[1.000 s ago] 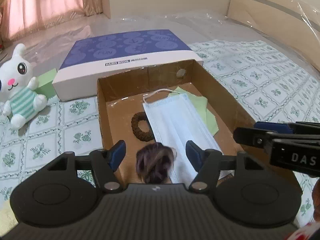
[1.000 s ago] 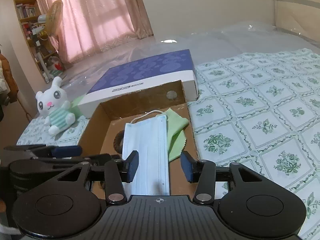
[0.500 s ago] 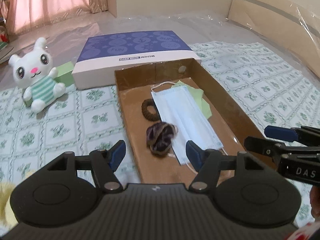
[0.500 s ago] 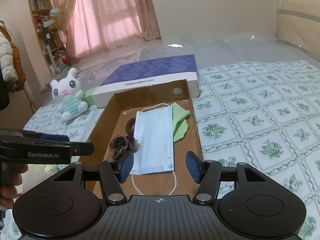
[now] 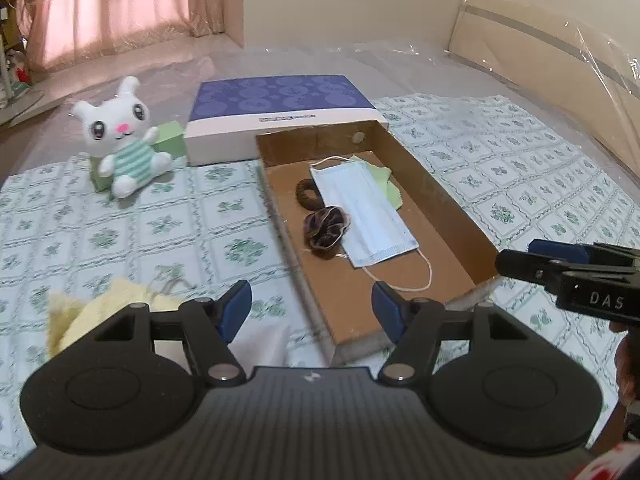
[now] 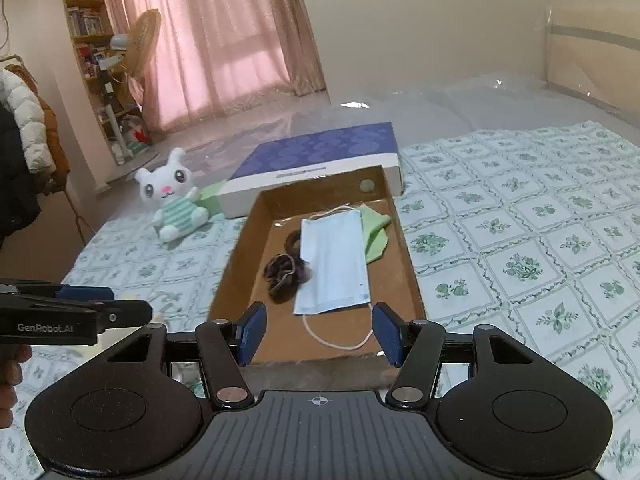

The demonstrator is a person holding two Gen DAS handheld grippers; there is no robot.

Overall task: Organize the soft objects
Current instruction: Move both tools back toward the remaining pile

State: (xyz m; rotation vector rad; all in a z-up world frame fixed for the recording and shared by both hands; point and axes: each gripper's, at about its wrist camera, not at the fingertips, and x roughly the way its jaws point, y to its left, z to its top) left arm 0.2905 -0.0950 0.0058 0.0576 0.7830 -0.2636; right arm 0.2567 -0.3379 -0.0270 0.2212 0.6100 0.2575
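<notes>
Left wrist view
- Left gripper point(image 5: 312, 312): I am seeing its jaws standing released, nothing between them.
- Cardboard tray point(image 5: 448, 216): it is lying ahead of the jaws, its near corner just beyond the right finger.
- Inside the tray: I am counting 4 soft things: the face mask point(image 5: 360, 208), the purple scrunchie point(image 5: 326, 226) touching its left edge, the dark hair tie point(image 5: 306, 194) farther out, and the green cloth point(image 5: 386, 186) poking out from under the mask.
- Yellow fluffy cloth point(image 5: 100, 312): it is lying outside the tray, just left of the left finger.
- Plush bunny point(image 5: 124, 144): it is sitting well ahead and left of the jaws, leaning against a green block point(image 5: 170, 138), beside the blue lid point(image 5: 280, 108).

Right wrist view
- Right gripper point(image 6: 318, 334): its jaws are released and empty; the mask's ear loop is lying on the tray floor beyond them.
- Tray: it is sitting straight ahead of the jaws, the same 4 things inside.
- Bunny: it is far ahead-left, apart from the tray.

Progress
- Done: I am judging 4 items as stowed.
- Left: the bunny, the yellow cloth and perhaps the block are waiting; the lid likely goes on last.
</notes>
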